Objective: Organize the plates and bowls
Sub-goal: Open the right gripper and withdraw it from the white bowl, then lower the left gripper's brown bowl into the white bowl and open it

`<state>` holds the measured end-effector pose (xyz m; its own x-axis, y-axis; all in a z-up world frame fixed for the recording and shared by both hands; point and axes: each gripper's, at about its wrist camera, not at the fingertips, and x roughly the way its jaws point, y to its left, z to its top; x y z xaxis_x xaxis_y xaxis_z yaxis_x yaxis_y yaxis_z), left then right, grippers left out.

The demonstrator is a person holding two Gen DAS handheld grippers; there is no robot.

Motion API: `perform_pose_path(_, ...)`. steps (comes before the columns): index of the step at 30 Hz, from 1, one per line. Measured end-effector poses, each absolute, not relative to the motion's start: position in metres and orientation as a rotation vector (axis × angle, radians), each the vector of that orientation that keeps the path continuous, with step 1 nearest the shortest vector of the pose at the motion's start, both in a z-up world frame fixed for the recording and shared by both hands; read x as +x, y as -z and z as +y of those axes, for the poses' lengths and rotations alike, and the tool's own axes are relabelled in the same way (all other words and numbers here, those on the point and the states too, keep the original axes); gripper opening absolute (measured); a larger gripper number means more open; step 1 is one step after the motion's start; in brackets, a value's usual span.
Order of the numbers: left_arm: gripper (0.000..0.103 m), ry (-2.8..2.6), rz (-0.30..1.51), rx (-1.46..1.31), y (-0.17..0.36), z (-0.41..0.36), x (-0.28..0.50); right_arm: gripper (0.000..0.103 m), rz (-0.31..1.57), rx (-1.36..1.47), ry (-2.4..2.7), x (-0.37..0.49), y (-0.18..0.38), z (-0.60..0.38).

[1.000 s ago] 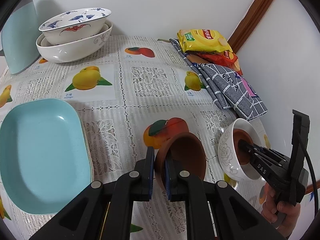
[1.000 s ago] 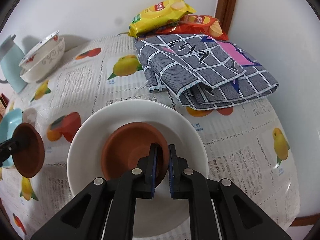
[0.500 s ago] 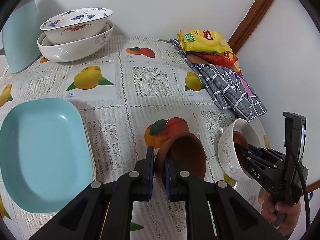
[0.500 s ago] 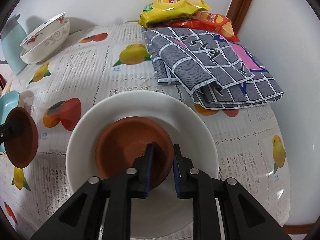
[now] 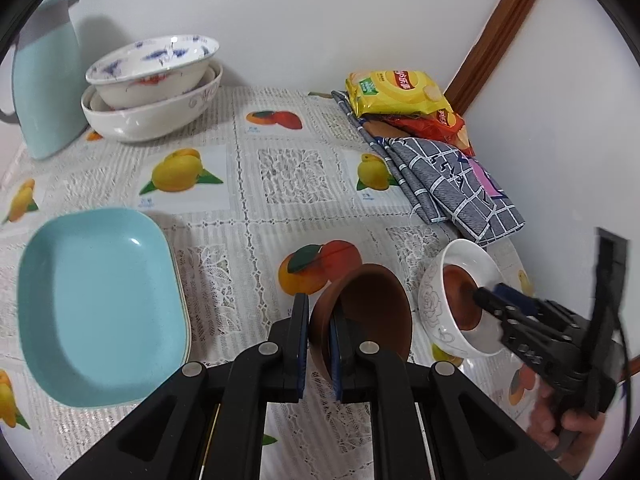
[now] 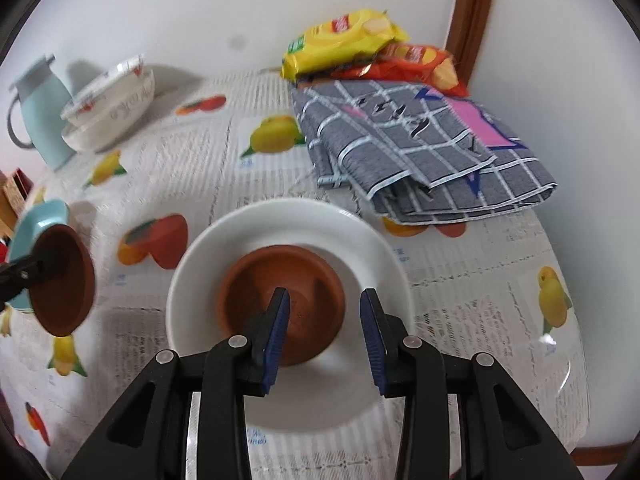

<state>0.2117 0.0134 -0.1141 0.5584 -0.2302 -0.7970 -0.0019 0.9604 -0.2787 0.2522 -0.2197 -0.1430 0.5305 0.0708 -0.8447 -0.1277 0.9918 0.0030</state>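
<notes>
The right gripper point(image 6: 323, 312) has just been opening its jaws; they now stand apart over a brown bowl point(image 6: 282, 300) that sits loose inside the white bowl point(image 6: 360, 236), one blue pad above the brown bowl's hollow, the other clear of its rim at about three o'clock. Nothing is pinched between them. The left gripper point(image 5: 319, 326) has its jaws together on the rim of a second brown bowl point(image 5: 370, 312), held tilted in the air with its mouth facing roughly two o'clock, toward the white bowl point(image 5: 434, 304).

From the left wrist view, the white bowl lies near the table's edge at about three o'clock of the held bowl, the light blue dish point(image 5: 100, 304) at nine o'clock, and the two stacked patterned bowls point(image 5: 152, 92) far off at eleven beside a pale blue jug point(image 5: 44, 92). A folded checked cloth point(image 6: 420, 148) and snack packets point(image 6: 340, 40) sit at twelve to one o'clock of the white bowl.

The step in hand looks like nesting the held bowl onto the one just let go. To do it well, the right gripper should clear upward and back first. The left should then level its bowl, centre it over the nested one, lower until it seats, and only then release, since the white bowl is close to the edge.
</notes>
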Motion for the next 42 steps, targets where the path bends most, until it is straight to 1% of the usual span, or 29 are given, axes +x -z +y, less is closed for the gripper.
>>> perform_pose_path(3,0.009,0.153,0.966,-0.253,0.107,0.004,0.210,0.038,0.966,-0.029,-0.123,0.240,0.127,-0.231)
perform_pose_path(7,0.009,0.165,0.955,-0.229,0.097,-0.012,0.207,0.046,0.902,0.013,-0.103,0.219,0.107,-0.254)
perform_pose_path(12,0.009,0.179,0.944,-0.189,0.085,-0.038,0.206,0.050,0.857,0.049,-0.055,0.199,0.099,-0.283)
perform_pose_path(13,0.009,0.181,0.944,-0.180,0.083,-0.043,0.207,0.052,0.850,0.047,-0.041,0.195,0.099,-0.289)
perform_pose_path(19,0.009,0.180,0.940,-0.121,0.079,-0.076,0.213,0.052,0.839,0.043,-0.005,0.179,0.108,-0.313)
perform_pose_path(31,0.009,0.178,0.976,-0.060,0.094,-0.122,0.234,0.052,0.860,0.086,0.039,0.162,0.134,-0.343)
perform_pose_path(42,0.009,0.159,1.028,-0.125,0.121,-0.128,0.256,0.052,0.898,0.099,0.002,0.156,0.151,-0.349)
